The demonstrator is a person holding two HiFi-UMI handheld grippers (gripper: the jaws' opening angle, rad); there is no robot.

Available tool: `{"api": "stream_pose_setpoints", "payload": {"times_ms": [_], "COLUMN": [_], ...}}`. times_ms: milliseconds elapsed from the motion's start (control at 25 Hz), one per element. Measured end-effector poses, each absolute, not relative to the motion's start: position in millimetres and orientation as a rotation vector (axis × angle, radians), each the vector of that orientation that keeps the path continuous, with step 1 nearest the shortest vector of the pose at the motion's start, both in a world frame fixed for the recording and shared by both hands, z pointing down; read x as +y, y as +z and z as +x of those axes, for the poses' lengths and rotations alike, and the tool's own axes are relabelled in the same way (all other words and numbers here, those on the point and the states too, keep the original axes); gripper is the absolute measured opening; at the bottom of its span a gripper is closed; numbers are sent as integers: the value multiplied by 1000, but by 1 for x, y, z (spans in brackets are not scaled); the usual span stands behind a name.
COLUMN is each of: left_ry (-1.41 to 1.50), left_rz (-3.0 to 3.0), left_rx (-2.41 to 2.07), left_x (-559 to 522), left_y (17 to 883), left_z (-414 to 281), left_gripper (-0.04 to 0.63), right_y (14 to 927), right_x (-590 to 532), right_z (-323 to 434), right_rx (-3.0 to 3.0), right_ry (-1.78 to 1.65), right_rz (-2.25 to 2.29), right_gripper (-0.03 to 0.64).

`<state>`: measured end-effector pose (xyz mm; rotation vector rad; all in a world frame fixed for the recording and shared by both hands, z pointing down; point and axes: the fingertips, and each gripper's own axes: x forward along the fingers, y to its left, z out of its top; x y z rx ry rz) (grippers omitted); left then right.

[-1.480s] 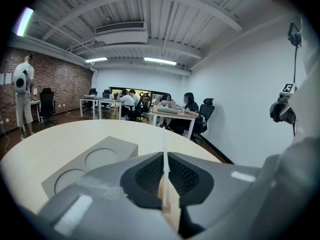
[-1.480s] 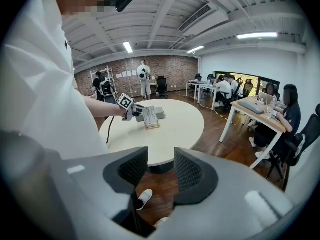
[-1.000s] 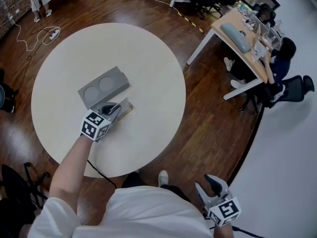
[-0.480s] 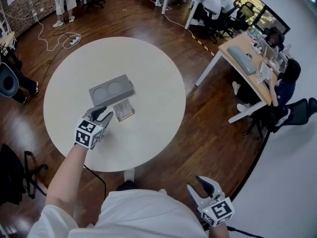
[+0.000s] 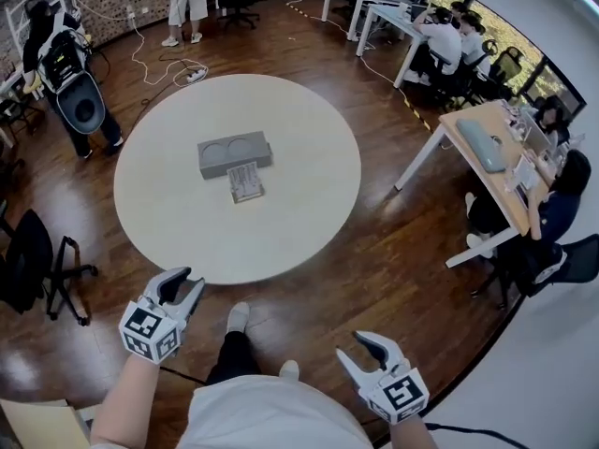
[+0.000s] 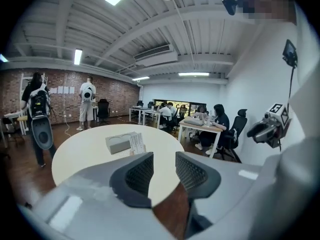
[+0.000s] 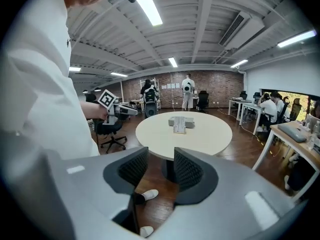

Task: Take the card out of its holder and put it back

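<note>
Pale and covered with rows of small print, the card (image 5: 246,181) lies flat near the middle of the round table (image 5: 309,223). It is just in front of a grey block (image 5: 234,154) with two round hollows and seems to touch the block's front edge. It is a small rectangle, longer than wide. Whether it sits inside its holder I cannot tell, because it is too small in every view.

One second ago the left gripper (image 5: 184,286) was down on the table, right at the card, with its jaws pressed together. Now it is off the table, near the person's body and above the wooden floor (image 5: 393,251), well apart from the card. Its jaws have just been opening and now stand spread, with nothing between them. The right gripper (image 5: 358,352) is low at the person's right side as before, with its jaws also spread and empty. The card and the block keep the same place beside each other.
</note>
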<state>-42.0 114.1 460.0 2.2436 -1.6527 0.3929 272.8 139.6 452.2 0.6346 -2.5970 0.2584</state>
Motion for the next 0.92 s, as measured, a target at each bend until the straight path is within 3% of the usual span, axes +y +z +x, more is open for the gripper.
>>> {"api": "stream_pose_setpoints", "payload": {"times_ms": [400,920], "left_ry": [381,314], "left_rz": [2183,2242], "left_rx": [-1676,-1711], "left_x": [257,342], "left_y": [434,406], "left_z": [36,2], "left_gripper": [143,138], "right_y": [463,445], "right_x": [193,273], "right_z": [266,197], "right_rx": [-2644,-2664], "right_ry": [213,171], "right_rz": [348,283], "right_gripper": [166,166]}}
